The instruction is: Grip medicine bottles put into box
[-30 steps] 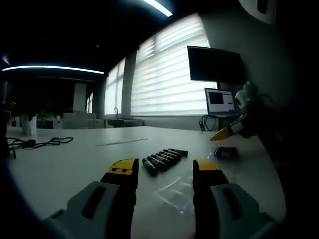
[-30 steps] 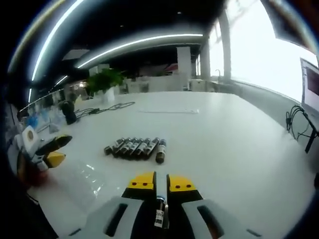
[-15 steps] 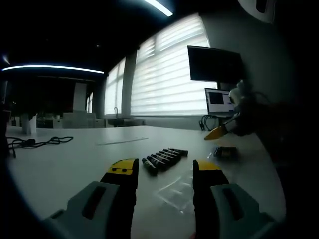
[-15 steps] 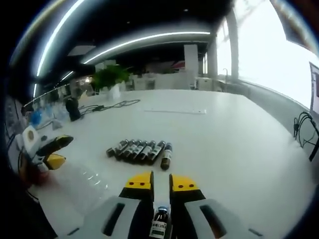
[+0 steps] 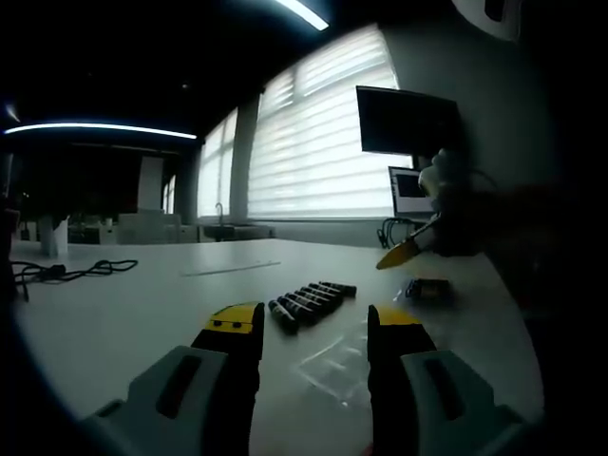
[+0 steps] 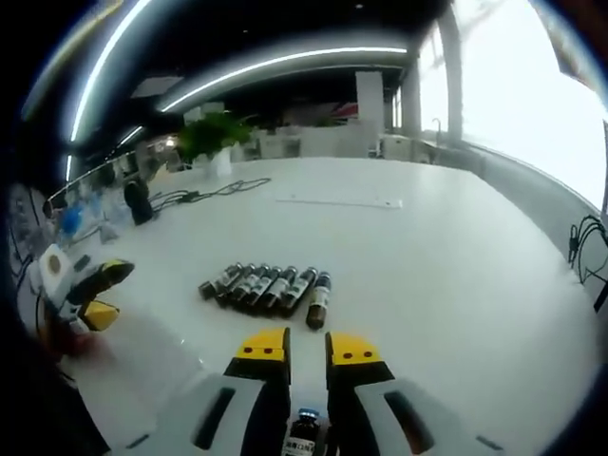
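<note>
Several dark medicine bottles (image 5: 309,299) lie side by side on the white table (image 5: 142,313), and the same row (image 6: 266,285) is ahead of my right gripper. My left gripper (image 5: 313,323) stands wide open and empty just short of that row; it appears again at the left (image 6: 103,294). A clear plastic box (image 5: 337,366) lies by its right jaw. One separate bottle (image 5: 427,288) lies on the table under my right gripper (image 5: 399,255). My right gripper (image 6: 307,342) has its jaws a narrow gap apart, and this bottle (image 6: 304,437) shows through the gap near their base.
A wall monitor (image 5: 408,119) and a lit screen (image 5: 410,188) stand beyond the table's far right end. A cable (image 5: 66,274) trails at the left. A plant (image 6: 204,142), a dark object (image 6: 138,201) and a flat strip (image 6: 337,201) sit farther off.
The right gripper has shifted left and slightly up in the left gripper view, and its jaws have parted a little. The single bottle stayed on the table. The left gripper has not moved.
</note>
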`<state>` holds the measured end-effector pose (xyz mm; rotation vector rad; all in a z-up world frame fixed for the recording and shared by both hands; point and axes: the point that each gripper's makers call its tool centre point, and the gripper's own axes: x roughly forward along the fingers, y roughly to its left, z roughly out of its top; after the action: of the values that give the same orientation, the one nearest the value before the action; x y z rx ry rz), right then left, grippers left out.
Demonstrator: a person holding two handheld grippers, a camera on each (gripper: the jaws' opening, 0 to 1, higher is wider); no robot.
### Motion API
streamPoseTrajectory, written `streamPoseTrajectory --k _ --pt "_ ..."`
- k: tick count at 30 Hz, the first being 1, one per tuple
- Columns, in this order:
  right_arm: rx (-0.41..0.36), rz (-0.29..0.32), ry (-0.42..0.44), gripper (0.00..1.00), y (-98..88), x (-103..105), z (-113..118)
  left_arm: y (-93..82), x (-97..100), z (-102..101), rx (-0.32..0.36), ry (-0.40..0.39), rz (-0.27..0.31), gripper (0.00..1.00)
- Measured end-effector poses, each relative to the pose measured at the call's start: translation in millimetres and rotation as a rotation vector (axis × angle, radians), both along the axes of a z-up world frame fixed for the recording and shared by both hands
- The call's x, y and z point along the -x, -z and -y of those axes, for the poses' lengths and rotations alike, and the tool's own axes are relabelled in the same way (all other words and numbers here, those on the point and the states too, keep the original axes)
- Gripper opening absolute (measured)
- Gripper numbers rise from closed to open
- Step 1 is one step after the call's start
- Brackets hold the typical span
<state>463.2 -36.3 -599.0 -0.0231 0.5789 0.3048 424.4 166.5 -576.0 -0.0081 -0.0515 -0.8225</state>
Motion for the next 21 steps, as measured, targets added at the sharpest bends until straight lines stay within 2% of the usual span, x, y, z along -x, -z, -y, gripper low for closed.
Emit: streamPoseTrajectory --k 5,13,21 --pt "-0.025 -0.039 -0.010 0.11 2.1 -5.5 -0.2 -0.3 0.9 0.6 -0.001 0.004 0.002 0.36" --pt "0.026 -0.058 -0.036 0.11 4.3 -17.9 4.3 -1.4 0.5 -1.2 0.005 -0.002 0.006 0.36" --pt "-0.014 -0.146 -0.056 0.09 11.5 -27.1 -0.6 -2.1 0.9 -1.9 0.007 -0.002 0.010 0.36"
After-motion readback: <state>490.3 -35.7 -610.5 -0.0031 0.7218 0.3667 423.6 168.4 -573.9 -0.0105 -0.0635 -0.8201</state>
